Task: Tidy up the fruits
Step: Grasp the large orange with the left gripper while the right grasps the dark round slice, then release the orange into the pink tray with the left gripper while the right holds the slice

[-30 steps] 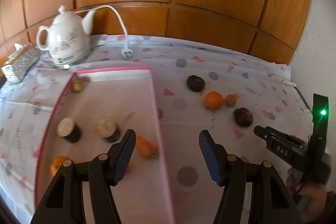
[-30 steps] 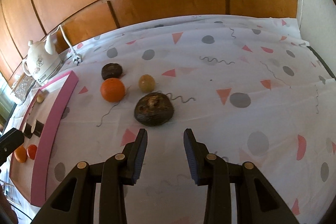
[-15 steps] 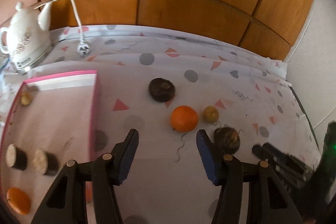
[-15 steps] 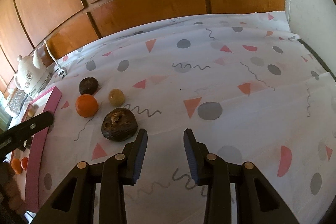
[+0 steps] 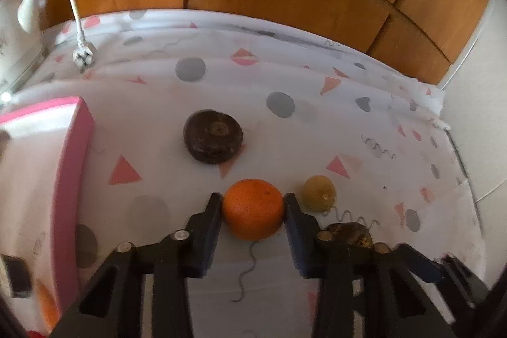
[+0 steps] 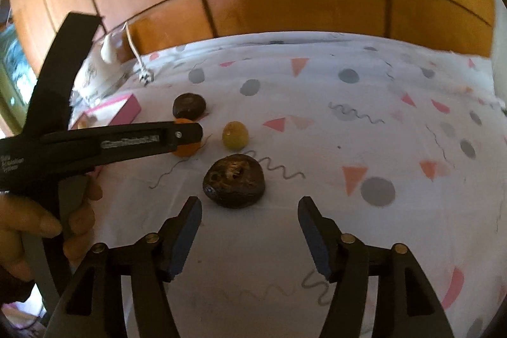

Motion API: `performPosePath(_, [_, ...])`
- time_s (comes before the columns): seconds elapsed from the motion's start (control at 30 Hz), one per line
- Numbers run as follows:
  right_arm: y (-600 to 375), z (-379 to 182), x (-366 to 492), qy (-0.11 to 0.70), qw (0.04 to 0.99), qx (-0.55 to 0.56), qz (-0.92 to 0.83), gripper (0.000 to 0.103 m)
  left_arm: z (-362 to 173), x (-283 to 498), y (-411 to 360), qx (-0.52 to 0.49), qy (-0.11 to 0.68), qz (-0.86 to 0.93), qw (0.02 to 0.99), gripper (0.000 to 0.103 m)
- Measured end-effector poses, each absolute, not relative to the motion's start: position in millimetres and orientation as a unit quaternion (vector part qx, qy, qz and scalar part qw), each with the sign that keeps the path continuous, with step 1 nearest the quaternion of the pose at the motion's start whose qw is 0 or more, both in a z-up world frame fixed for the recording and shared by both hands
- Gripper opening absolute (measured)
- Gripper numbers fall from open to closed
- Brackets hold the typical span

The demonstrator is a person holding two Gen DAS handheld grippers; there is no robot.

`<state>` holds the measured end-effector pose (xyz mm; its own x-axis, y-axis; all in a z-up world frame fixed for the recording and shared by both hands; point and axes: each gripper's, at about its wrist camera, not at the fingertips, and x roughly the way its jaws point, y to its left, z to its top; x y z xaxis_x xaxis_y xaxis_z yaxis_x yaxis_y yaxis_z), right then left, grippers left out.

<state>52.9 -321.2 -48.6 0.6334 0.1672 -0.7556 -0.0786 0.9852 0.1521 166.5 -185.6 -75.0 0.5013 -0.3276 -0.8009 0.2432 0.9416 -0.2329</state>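
Observation:
An orange rests on the patterned tablecloth with my left gripper around it, jaws closing and both pads touching its sides. In the right wrist view that gripper's finger covers most of the orange. My right gripper has its jaws opening and nothing between them. A dark wrinkled fruit sits just past its fingertips. A small yellow-green fruit and a dark round fruit are close by on the cloth.
A pink-rimmed tray stands at the left and holds another orange and a dark piece. A white teapot and a cord plug are at the back left. Wooden panels line the far side. A hand grips the left tool.
My left gripper swung right from over the tray to the orange and closed onto it. The right gripper's jaws widened and the dark wrinkled fruit now sits straight ahead of them.

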Motion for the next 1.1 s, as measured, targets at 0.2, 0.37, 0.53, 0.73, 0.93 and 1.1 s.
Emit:
performPosePath(0.2, [-305,-59,79,0.437,0.895,0.029,0.085,0.067,-70,144,-169,-0.056,0.463,-0.152,0.872,0.038])
performPosePath(0.37, [-294,-64,86,0.450,0.890,0.003,0.070,0.056,-71,107,-154,-0.046,0.459,-0.144,0.875,0.038])
performPosePath(0.53, [-311,-63,72,0.445,0.895,0.026,0.021,0.050,-75,75,-153,-0.006,0.432,-0.153,0.889,0.039])
performPosePath(0.73, [-335,-64,49,0.430,0.901,0.065,-0.013,0.051,-85,66,-162,0.047,0.405,-0.149,0.901,0.039])
performPosePath(0.93, [-334,-66,49,0.423,0.904,0.060,-0.018,0.051,-86,67,-167,0.067,0.398,-0.142,0.904,0.039])
performPosePath(1.1, [-332,-67,47,0.422,0.905,0.058,-0.019,0.051,-86,66,-167,0.073,0.394,-0.139,0.906,0.039])
